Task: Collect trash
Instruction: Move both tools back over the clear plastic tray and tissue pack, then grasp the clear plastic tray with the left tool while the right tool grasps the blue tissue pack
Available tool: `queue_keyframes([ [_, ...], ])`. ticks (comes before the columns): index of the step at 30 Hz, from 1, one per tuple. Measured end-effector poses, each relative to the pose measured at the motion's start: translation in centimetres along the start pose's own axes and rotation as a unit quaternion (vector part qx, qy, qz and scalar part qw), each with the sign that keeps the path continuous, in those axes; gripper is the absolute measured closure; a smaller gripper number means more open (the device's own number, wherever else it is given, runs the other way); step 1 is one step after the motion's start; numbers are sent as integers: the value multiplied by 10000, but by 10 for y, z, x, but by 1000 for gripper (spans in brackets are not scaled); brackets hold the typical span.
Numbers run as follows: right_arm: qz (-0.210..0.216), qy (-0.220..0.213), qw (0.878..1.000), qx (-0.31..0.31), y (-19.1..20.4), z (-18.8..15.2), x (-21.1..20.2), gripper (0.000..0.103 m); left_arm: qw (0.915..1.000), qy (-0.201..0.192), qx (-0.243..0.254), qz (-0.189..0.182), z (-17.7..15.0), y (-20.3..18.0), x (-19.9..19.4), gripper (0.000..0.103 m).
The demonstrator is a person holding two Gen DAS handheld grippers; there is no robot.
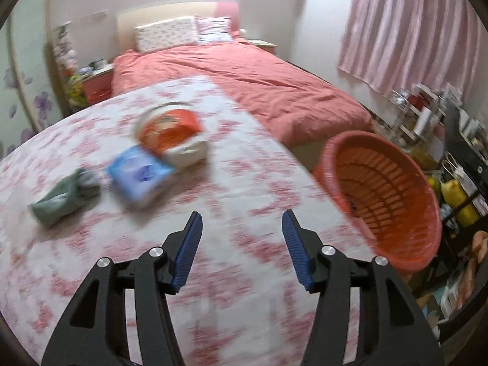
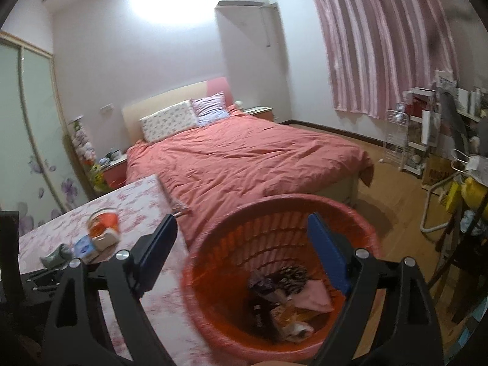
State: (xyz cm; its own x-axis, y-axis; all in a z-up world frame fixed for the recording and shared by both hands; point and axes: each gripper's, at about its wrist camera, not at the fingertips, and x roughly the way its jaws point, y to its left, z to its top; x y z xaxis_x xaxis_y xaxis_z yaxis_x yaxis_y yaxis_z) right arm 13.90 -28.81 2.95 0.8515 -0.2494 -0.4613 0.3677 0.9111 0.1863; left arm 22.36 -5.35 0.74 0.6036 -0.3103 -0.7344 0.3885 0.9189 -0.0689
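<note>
A red plastic basket stands beside the table and holds several pieces of trash; it also shows in the left wrist view. On the floral tablecloth lie a green crumpled item, a blue packet and an orange-and-white container. My left gripper is open and empty above the table, short of these items. My right gripper is open and empty above the basket's mouth.
A bed with a red cover lies beyond the table. Pink curtains hang at the right. Cluttered shelves and bags line the right wall. A wardrobe with flower print stands at the left.
</note>
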Motion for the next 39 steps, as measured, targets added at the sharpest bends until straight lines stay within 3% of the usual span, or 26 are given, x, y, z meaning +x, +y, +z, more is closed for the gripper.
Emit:
queue_keyframes([
  [5,318,125,9991,-241,41,-6,1,18,9973,-211,-369,594,-7,55,-24,39],
  [8,518,228,9975,-412,69,-12,4,18,9907,-382,-684,1114,-10,97,-38,30],
  [13,776,381,9940,-669,105,-21,10,18,9678,-575,-1372,2031,-12,167,-50,13],
  [15,850,439,9921,-813,120,-26,13,18,9581,-515,-1705,2245,-9,193,-46,13],
  [18,912,515,9896,-982,137,-32,18,18,9512,-362,-1941,2372,-4,215,-34,12],
  [23,967,656,9872,-1085,150,-38,25,18,9444,50,-1840,2723,4,223,-3,12],
  [28,1009,758,9856,-1122,159,-43,33,18,9437,265,-2057,2577,-3,238,9,13],
  [30,1028,793,9848,-1157,162,-45,34,18,9471,279,-2037,2466,-5,238,8,17],
  [32,1050,807,9839,-1196,163,-47,33,18,9529,318,-1925,2323,-9,242,5,29],
  [34,1059,813,9836,-1217,165,-47,35,18,9575,310,-1794,2236,-17,248,-2,32],
  [39,1153,928,9822,-1159,172,-51,43,18,9582,328,-1861,2146,-27,266,-10,33],
])
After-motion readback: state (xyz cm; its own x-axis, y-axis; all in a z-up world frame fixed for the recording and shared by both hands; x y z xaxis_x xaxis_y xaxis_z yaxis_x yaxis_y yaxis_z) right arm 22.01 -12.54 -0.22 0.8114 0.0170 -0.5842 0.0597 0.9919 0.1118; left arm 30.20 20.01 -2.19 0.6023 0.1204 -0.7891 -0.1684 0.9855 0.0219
